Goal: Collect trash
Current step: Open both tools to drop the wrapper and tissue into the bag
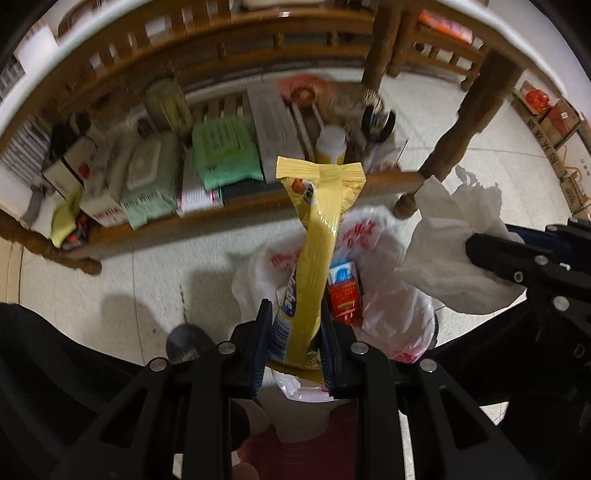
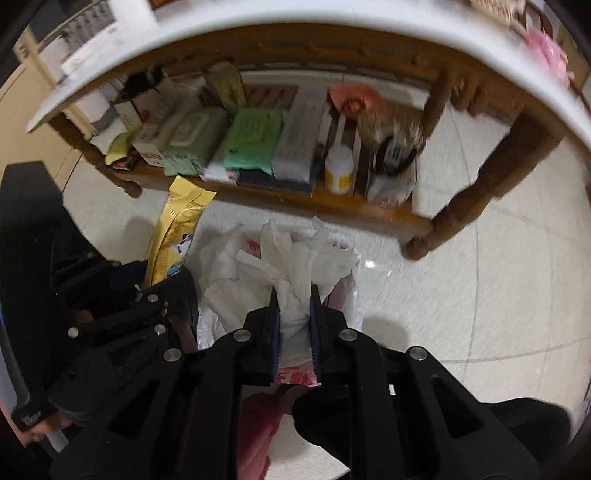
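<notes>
Left gripper [image 1: 293, 325] is clamped on a yellow snack wrapper [image 1: 317, 229]; right gripper [image 2: 294, 306] pinches crumpled tissue [image 2: 295, 254]. Both point downward above the bag-lined trash bin [image 1: 391, 302], positioned for release.

A white-lined trash bin [image 1: 399, 306] stands on open tiled floor [image 2: 461, 295], its mouth partly taken up by a red carton [image 1: 343, 295]. Just beyond it, a low wooden shelf [image 2: 295, 199] crammed with packets and a white bottle [image 2: 339, 168] blocks the far side, and a turned table leg [image 2: 461, 210] closes in at far right. The floor to the right looks bare. Overhead, the white tabletop edge [image 2: 332, 33] appears to limit headroom, though blur obscures detail.
</notes>
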A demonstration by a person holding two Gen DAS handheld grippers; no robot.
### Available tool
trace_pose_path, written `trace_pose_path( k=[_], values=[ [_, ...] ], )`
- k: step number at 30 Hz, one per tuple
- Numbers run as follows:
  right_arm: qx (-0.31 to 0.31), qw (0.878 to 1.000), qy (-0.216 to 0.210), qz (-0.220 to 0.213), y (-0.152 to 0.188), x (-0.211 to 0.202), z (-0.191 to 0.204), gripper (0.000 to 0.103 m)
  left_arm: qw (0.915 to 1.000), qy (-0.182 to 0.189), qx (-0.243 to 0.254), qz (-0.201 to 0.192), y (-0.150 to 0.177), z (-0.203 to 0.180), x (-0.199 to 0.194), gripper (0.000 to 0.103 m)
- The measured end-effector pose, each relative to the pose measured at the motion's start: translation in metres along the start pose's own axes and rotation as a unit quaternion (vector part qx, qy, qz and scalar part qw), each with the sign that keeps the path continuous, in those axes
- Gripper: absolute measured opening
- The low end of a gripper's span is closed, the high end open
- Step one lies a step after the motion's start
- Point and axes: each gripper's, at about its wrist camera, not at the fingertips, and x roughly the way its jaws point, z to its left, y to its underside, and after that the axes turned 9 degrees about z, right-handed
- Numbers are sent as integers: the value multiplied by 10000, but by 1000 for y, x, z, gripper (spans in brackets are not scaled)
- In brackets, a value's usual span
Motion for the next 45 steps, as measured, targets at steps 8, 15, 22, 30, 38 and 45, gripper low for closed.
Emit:
trace_pose_path(
  k=[8,15,22,30,38,45],
  values=[
    [404,9986,-47,329,-2,58,-9,13,9992,16,-133,378,-8,-6,49,24],
    [586,9965,-92,587,-11,89,-14,15,9956,79,-202,908,-5,-7,99,25],
    [734,9950,-136,660,-13,97,-19,35,9948,308,-398,883,-3,1,101,78],
    [916,9940,-87,597,-13,96,-25,67,9944,410,-630,737,-7,9,94,95],
    [1019,9936,-144,467,-10,86,-28,70,9958,341,-706,467,-9,13,76,95],
    [1060,9936,-195,327,-7,70,-29,72,9972,222,-693,174,-13,13,54,95]
  ],
)
